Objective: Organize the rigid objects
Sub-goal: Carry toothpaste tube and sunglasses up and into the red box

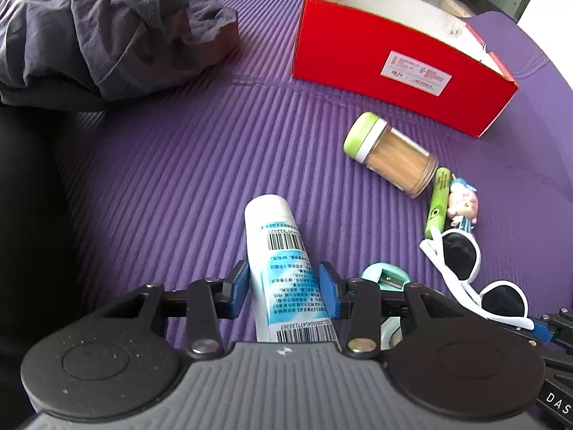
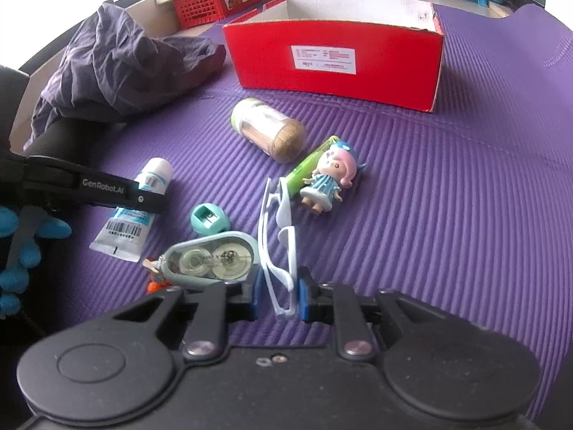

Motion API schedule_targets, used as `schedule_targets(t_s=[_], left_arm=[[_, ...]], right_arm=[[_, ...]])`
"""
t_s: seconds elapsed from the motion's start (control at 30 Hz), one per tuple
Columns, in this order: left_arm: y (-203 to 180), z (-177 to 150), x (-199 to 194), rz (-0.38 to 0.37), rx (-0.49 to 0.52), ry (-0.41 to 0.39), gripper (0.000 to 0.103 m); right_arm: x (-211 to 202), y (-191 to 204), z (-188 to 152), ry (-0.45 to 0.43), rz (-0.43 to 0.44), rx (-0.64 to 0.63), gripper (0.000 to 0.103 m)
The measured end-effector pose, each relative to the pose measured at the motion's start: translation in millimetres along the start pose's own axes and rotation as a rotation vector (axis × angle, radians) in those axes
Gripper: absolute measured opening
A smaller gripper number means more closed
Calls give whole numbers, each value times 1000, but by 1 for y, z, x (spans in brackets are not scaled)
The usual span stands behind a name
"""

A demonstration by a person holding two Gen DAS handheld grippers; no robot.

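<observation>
Left tool (image 1: pixel 283 290) has its blue pads pressed to both flanks of the white-and-blue printed plastic tube (image 1: pixel 283 272), gripping it across the flat middle of its body, cap end pointing away toward the far edge of the purple ribbed foam mat (image 1: pixel 179 179). That mid-body hold looks chosen for balance: the tube should stay level when carried. From the right wrist view the tube's crimped tail appears to rest on or just above the mat; I cannot tell which.

Right tool (image 2: pixel 278 299) straddles the white-framed dark-lensed plastic sunglasses (image 2: pixel 277 251), pads close on either side of the frame's near end. Whether they already pinch it is unclear; a small gap seems to remain on one side.

Both holds serve one likely aim: the open red cardboard box with a white label (image 2: pixel 336 61), standing toward the mat's far edge, is the obvious place for these hard items.

Between box and tools lie a clear toothpick jar with green lid (image 2: pixel 268 129) on its side, a green marker-like stick (image 2: pixel 308 166) touching a pink-haired doll figure (image 2: pixel 327 182), a teal round pencil sharpener (image 2: pixel 209 218) and a pale blue correction-tape dispenser (image 2: pixel 211 258). A crumpled grey-purple cloth garment (image 2: pixel 118 68) sits at the mat's far left, probably outside this sorting.
</observation>
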State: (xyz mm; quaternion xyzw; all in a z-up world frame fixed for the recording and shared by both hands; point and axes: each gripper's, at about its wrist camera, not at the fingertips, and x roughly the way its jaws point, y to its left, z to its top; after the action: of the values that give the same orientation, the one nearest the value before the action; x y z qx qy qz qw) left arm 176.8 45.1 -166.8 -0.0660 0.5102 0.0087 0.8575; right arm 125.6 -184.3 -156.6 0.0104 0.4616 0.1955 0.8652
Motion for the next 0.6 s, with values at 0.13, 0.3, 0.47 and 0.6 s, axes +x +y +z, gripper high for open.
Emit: schedule_targets(t_s=[0.13, 0.3, 0.47, 0.6], left_arm=[[1, 3, -6, -18, -12, -14, 40], [3, 8, -12, -34, -32, -28, 39], [3, 11, -19, -43, -34, -44, 34], [3, 15, -25, -69, -46, -55, 27]], right_arm=[[-6, 1, 0, -16, 3, 18, 18], [-14, 2, 2, -41, 4, 36, 18], [-21, 1, 3, -67, 3, 55, 18], [-29, 0, 9, -98, 7, 70, 18]])
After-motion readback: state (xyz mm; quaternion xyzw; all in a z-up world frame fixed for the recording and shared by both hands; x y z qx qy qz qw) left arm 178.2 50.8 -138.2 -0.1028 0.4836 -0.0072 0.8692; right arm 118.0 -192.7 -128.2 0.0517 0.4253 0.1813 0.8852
